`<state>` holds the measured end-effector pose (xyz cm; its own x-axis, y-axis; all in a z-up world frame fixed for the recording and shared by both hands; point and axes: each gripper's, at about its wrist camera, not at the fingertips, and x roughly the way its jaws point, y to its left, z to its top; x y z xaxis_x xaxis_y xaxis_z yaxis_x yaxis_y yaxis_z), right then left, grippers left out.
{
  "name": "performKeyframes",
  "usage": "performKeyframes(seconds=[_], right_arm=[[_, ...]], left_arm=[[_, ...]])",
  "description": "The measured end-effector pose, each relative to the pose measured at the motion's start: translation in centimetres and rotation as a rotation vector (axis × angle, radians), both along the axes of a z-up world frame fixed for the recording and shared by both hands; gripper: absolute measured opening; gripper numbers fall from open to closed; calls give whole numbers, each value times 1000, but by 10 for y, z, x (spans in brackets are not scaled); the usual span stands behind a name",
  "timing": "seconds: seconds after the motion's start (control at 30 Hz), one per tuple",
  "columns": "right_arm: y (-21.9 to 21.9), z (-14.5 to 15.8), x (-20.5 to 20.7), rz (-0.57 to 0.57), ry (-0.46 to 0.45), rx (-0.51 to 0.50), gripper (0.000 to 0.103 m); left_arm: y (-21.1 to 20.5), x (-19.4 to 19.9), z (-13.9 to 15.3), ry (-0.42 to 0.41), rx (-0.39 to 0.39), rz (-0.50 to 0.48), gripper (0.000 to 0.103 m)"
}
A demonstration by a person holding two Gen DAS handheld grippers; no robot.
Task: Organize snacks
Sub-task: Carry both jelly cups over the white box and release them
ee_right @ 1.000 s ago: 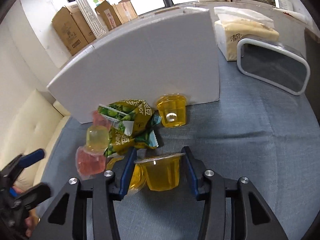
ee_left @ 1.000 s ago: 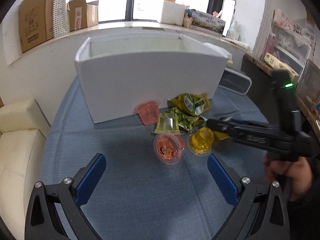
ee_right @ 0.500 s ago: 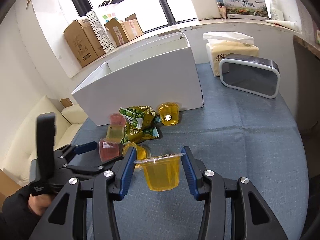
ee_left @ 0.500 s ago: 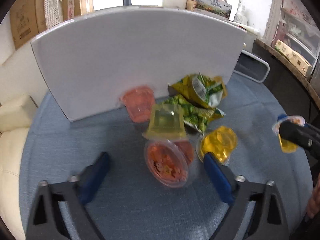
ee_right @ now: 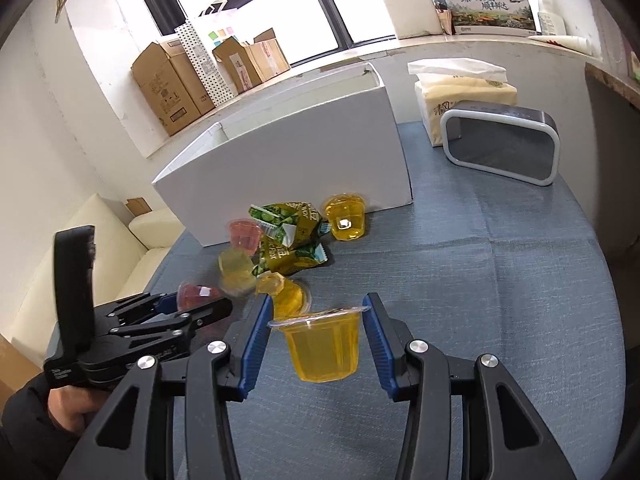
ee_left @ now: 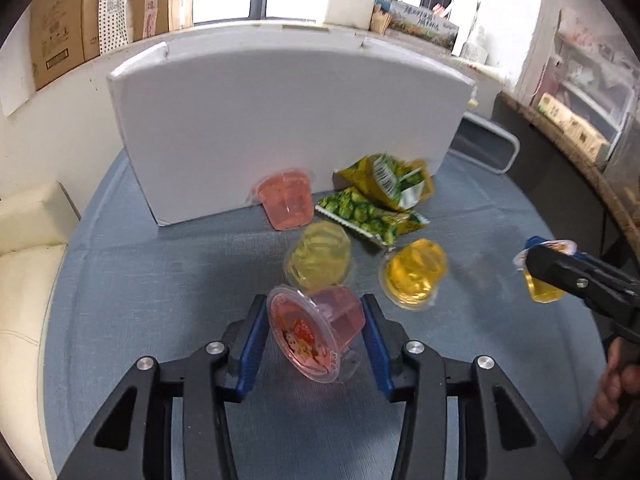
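— What is your left claw (ee_left: 314,330) doing?
— Its jaws are closing around the pink jelly cup (ee_left: 316,330), tipped on the desk (ee_left: 160,288).
— And the right claw (ee_right: 316,336)?
— It pinches a yellow jelly cup (ee_right: 324,346) above the desk.

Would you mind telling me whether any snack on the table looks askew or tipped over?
Yes: the pink cup between the closing left gripper lies on its side, lid facing the camera. The orange cup beside it is tipped too.
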<state>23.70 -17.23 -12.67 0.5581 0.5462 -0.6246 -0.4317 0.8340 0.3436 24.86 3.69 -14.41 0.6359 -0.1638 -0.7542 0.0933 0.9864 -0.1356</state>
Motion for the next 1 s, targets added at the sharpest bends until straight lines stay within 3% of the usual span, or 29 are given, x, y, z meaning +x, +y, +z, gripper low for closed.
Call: performKeyframes(seconds=[0.27, 0.57, 0.8, 1.0], right_arm=[[12, 18, -9, 26, -41, -1, 50], [25, 63, 4, 53, -131, 15, 50], [45, 105, 39, 64, -210, -2, 51], [67, 126, 88, 73, -221, -26, 51]], left_arm=[[2, -24, 41, -97, -25, -39, 50], [12, -27, 104, -221, 7, -64, 50], [29, 10, 146, -297, 4, -39, 50], [43, 64, 160, -314, 17, -30, 50]])
